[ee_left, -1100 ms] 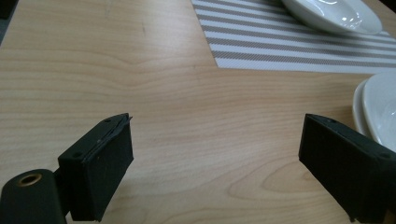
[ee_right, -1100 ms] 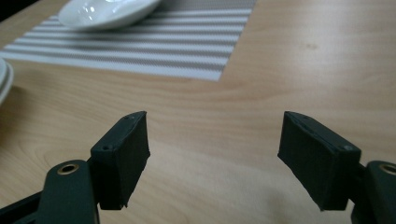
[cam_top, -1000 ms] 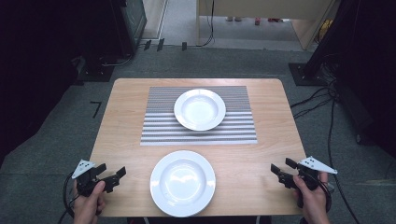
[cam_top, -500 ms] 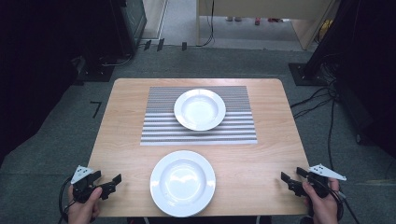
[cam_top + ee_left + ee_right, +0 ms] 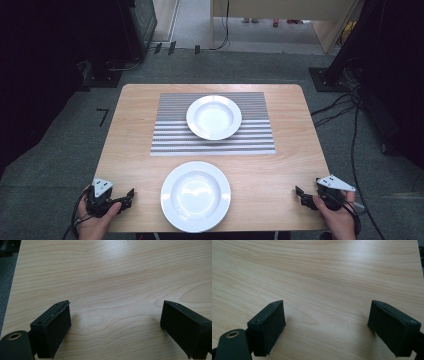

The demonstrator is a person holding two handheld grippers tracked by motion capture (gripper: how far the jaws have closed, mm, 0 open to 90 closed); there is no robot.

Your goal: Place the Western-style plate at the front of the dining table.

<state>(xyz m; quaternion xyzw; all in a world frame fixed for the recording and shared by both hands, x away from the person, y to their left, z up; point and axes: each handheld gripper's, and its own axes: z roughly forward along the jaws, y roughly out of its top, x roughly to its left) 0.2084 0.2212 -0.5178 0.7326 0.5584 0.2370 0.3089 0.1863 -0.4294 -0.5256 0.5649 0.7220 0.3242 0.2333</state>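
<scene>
Two white plates are on the wooden table [image 5: 295, 155]. One plate [image 5: 214, 117] rests on a grey striped placemat [image 5: 170, 135] toward the far side. The other plate [image 5: 195, 195] lies on bare wood near the front edge. My left gripper [image 5: 129, 195] is at the front left corner, open, with only bare wood [image 5: 112, 302] between its jaws. At the front right corner my right gripper [image 5: 301, 194] is open too, over bare wood [image 5: 327, 302]. Each gripper is well apart from the near plate.
Grey carpet surrounds the table. Black cables [image 5: 350, 130] trail over the floor at the right, and dark equipment [image 5: 135, 25] stands behind the table at the far left. The table's left edge [image 5: 13, 290] is close to the left gripper.
Both grippers have pulled back toward the table's front edge and slightly outward to its corners. The plates and placemat have not moved.
</scene>
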